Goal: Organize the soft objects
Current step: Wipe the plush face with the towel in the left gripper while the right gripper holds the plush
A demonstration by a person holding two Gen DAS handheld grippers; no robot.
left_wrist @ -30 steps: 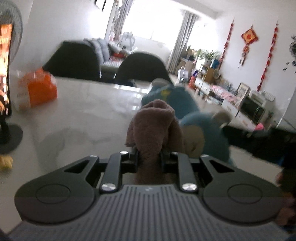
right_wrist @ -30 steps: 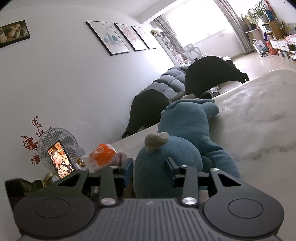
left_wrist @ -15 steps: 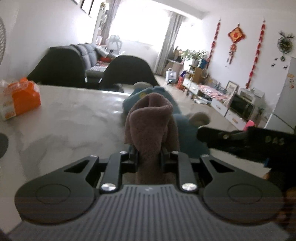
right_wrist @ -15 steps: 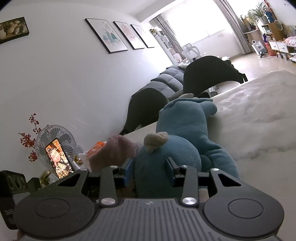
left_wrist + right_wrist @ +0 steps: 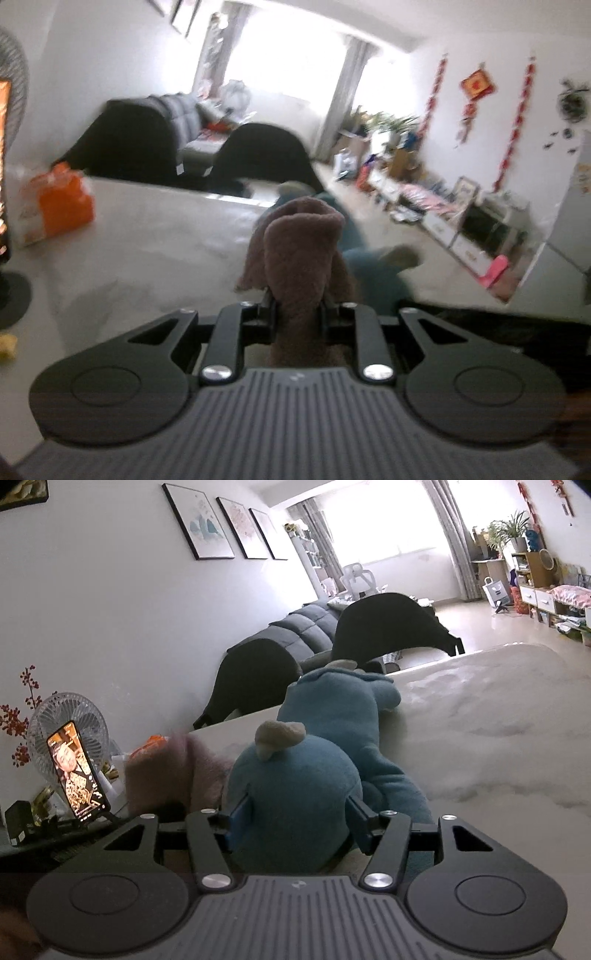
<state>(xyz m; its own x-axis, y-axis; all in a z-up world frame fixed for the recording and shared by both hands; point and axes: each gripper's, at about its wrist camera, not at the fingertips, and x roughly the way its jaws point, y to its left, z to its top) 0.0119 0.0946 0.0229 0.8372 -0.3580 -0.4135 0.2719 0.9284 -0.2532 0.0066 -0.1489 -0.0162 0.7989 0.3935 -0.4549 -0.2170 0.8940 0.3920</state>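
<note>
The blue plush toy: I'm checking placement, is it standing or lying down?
Lying down: the blue plush toy stretches flat along the marble table, body resting on it.

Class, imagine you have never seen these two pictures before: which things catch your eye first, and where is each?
The blue plush toy lies on the white table, its rounded end between the opening jaws of the right gripper. The left gripper is clamped on a brown fuzzy cloth held up beside the toy.

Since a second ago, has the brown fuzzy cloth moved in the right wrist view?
Yes. The brown fuzzy cloth has come rightward, now covering the orange packet beside the blue plush toy.
</note>
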